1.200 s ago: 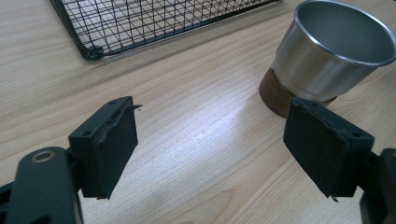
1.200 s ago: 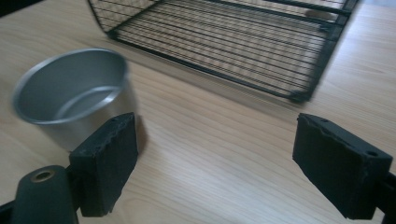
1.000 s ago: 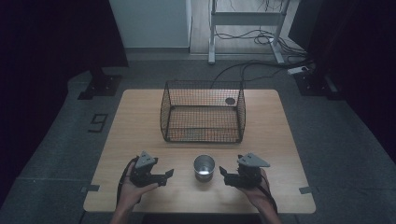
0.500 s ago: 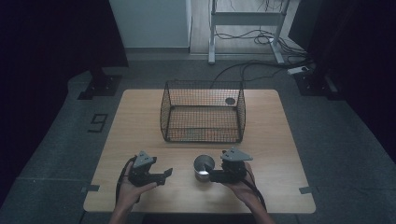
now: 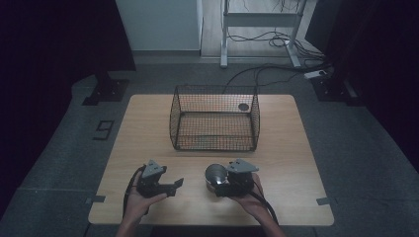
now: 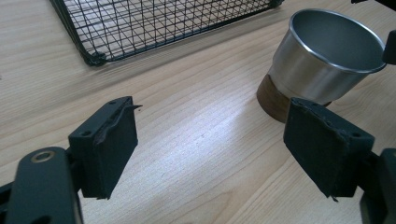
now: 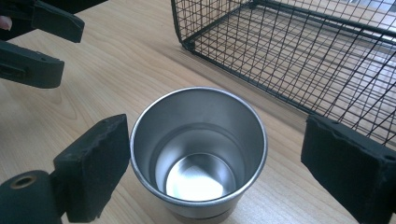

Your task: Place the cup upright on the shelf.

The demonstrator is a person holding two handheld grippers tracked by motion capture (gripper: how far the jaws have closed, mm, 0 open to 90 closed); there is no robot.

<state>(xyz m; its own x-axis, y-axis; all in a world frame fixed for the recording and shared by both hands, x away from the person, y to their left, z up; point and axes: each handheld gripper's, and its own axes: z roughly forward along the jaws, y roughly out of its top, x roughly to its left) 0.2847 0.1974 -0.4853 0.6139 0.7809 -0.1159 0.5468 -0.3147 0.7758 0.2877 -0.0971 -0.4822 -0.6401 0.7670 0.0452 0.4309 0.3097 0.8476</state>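
A steel cup [image 5: 215, 172] with a dark wooden base stands upright and empty on the wooden table [image 5: 291, 148], near the front edge. My right gripper [image 5: 216, 181] is open, one jaw on each side of the cup [image 7: 198, 149]. A gap shows between the right jaw and the cup; the left jaw is very close to its rim. My left gripper [image 5: 176, 185] is open and holds nothing, resting a little left of the cup [image 6: 322, 56]. In the left gripper view its own jaws [image 6: 212, 116] stand wide apart over bare wood.
A black wire basket [image 5: 173, 118] sits empty at the table's middle, just beyond the cup [image 6: 154, 23] [image 7: 303, 51]. A small dark round spot [image 5: 243, 106] lies on the table behind it. A metal rack and cables stand on the floor beyond.
My right gripper has slid left from beside the cup until its jaws straddle it. The left gripper and the cup have stayed put.
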